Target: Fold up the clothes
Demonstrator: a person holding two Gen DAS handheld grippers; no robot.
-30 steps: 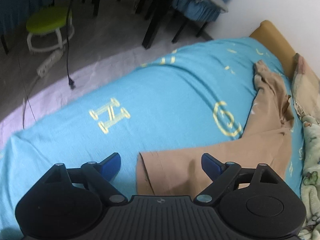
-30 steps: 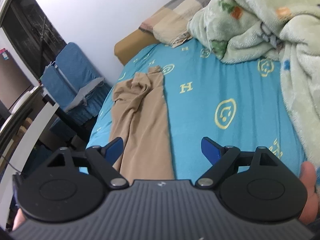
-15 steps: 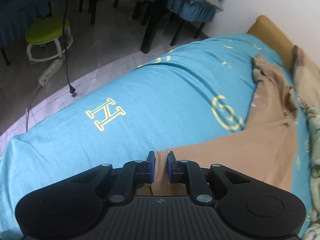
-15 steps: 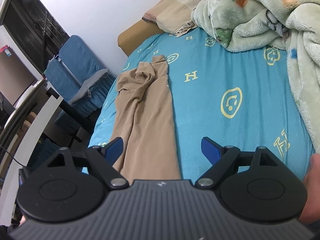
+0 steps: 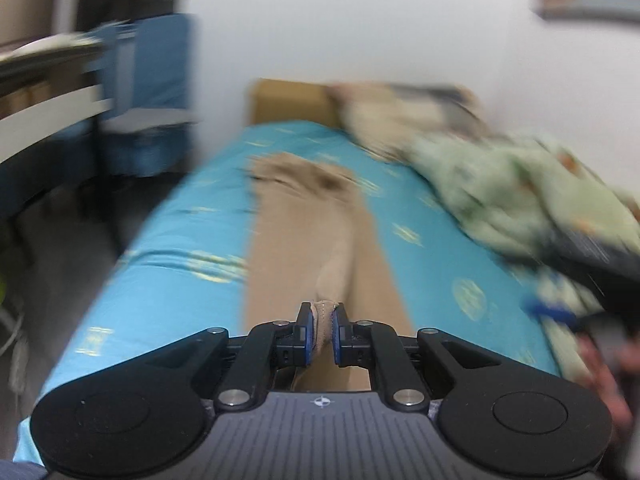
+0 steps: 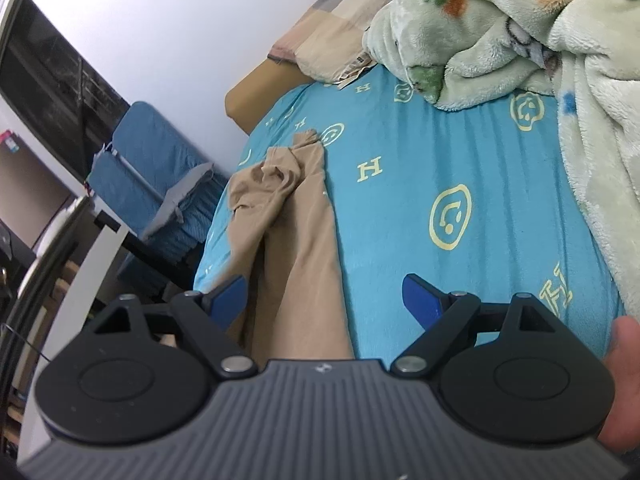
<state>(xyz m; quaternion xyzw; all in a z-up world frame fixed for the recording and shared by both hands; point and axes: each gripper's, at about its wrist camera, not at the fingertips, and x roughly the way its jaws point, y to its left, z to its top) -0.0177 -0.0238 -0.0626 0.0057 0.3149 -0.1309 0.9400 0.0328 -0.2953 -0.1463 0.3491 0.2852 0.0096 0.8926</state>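
Tan, thin, limp trousers (image 5: 320, 248) near the bed's (image 6: 400, 208) left edge are pinched at the hem by the left gripper (image 5: 320, 330), best taken likewise by the wide-open right gripper (image 6: 324, 300).

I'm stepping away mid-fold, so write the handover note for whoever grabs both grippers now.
Left gripper: jaws shut on the near end of the long tan stretch-fabric garment, lifted slightly off the bed.
Right gripper: jaws open, holding nothing, above the garment's near part.
The garment runs lengthwise along the turquoise patterned bedsheet, far end bunched; the pale green fleece blanket is heaped on the right.
Done: one end gripped. Left: no fold made yet; probably carry the held end toward the far end.
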